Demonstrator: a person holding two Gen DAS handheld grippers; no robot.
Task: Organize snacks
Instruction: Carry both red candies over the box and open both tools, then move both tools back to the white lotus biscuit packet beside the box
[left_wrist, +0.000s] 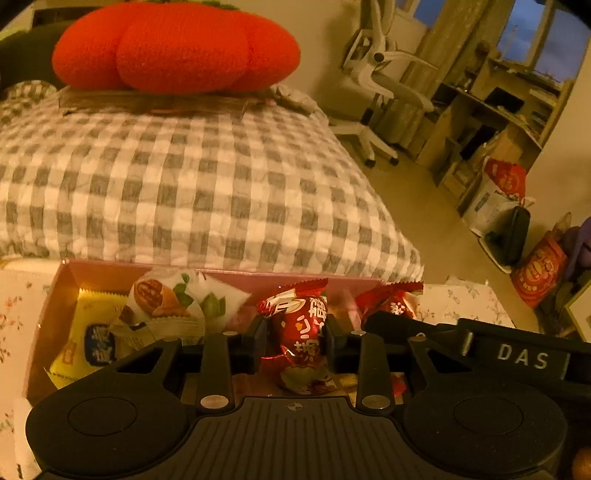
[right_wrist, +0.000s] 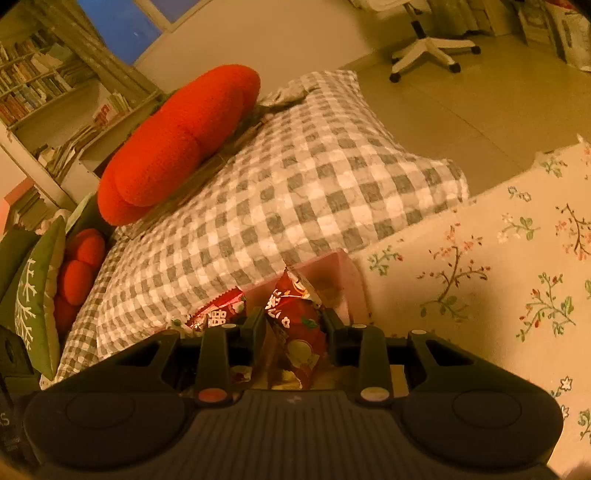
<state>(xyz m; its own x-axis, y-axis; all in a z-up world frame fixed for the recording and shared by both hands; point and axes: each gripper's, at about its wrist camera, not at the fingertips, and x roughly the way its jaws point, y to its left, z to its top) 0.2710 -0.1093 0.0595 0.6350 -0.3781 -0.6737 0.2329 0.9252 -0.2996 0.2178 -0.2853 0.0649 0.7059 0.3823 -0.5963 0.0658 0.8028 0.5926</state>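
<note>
A pink box (left_wrist: 110, 268) sits on a floral cloth and holds several snack packets. My left gripper (left_wrist: 295, 341) is shut on a red snack packet (left_wrist: 301, 332) over the box's middle. A yellow packet (left_wrist: 88, 332) and a white walnut-print packet (left_wrist: 166, 299) lie in the box's left part. Another red packet (left_wrist: 393, 301) stands at the right, with my right gripper's black body (left_wrist: 480, 347) next to it. In the right wrist view my right gripper (right_wrist: 295, 328) is shut on a red packet (right_wrist: 299, 325) at the box's right end (right_wrist: 347, 273). The left-held red packet (right_wrist: 221, 310) shows beside it.
A grey checked cushion (left_wrist: 184, 184) lies right behind the box, with an orange knitted pillow (left_wrist: 177, 48) on top. The floral cloth (right_wrist: 480, 277) stretches to the right. A white office chair (left_wrist: 376, 74), shelves and bags (left_wrist: 506, 181) stand on the floor far right.
</note>
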